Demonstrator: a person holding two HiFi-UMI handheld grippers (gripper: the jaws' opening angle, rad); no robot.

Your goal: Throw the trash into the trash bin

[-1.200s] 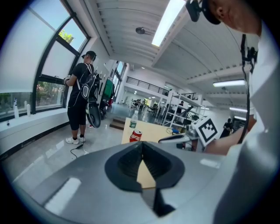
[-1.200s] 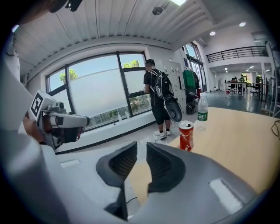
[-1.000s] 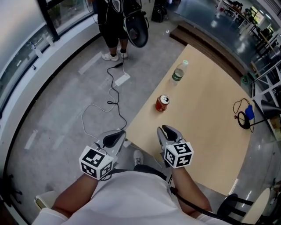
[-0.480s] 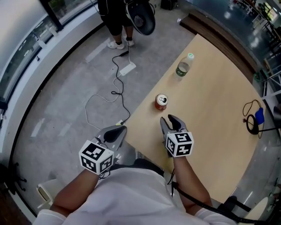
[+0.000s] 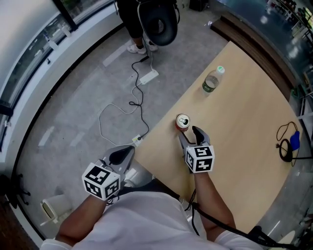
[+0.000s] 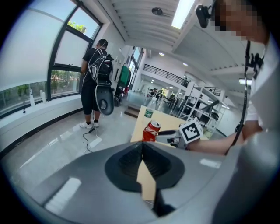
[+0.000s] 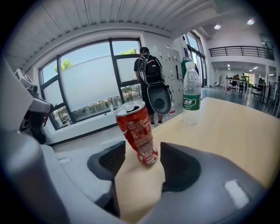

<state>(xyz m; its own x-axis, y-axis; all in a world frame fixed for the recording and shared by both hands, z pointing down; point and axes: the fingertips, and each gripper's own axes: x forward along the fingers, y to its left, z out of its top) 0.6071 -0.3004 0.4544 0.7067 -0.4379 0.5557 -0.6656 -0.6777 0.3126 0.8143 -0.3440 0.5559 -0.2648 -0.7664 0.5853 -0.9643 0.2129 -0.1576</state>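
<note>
Red can [image 5: 182,121] stands just ahead of right gripper's [image 5: 190,134] opening, empty jaws.

Bright, even daylight comes through the tall windows [image 7: 87,83], which look nearly washed out in the right gripper view. A ceiling strip light [image 6: 181,13] blooms white. The polished floor [image 5: 83,97] has a soft sheen, and the pale surface [image 5: 244,127] is evenly lit. Every view bows straight lines like a fisheye, and both gripper views darken at the corners. The red can [image 7: 136,131] is sharp, the nearest foreground soft.
</note>
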